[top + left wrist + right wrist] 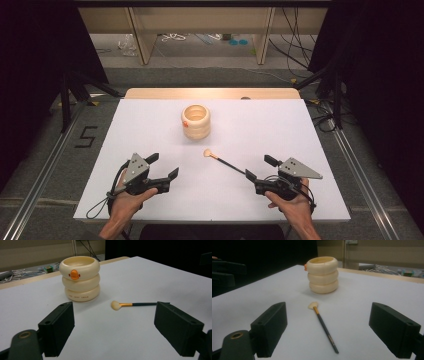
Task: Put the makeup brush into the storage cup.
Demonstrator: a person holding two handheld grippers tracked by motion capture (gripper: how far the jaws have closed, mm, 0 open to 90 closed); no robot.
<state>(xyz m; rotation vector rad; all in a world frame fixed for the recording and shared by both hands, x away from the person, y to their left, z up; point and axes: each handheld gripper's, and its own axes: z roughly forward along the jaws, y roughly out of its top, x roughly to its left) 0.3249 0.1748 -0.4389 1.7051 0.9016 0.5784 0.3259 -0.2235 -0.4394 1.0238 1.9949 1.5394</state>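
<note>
Tools rest low at the near edge of the tabletop, one in each hand, both with jaws spread wide and nothing between them. The right tool sits just beside the dark handle end of a small brush, which lies flat on the tabletop, its pale bristles pointing toward the cream holder of three stacked rings standing upright farther back. The left tool is a little farther off, aimed at the brush head and the holder. Judging by this, the work is at its start: the approach to the brush. The next move likely calls for the right tool to drop over the thin handle and close squarely across it.
</note>
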